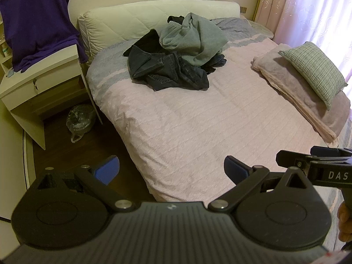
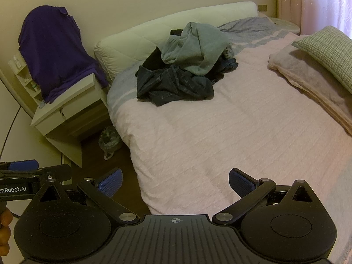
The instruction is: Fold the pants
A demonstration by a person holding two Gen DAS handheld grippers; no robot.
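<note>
While both tools (image 1: 171, 171) (image 2: 175, 181) wide — pants (image 1: 169, 72) heaped on bed (image 1: 198, 132)

The pink bedspread (image 2: 220, 132) lay bare up to the heaped pants (image 2: 176, 83), with folded blankets (image 2: 312, 83) crowding the right side.

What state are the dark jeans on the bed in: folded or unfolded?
Unfolded. The dark jeans lie crumpled in a heap on the pink bedspread, partly under a grey garment; no neat creases show.
</note>
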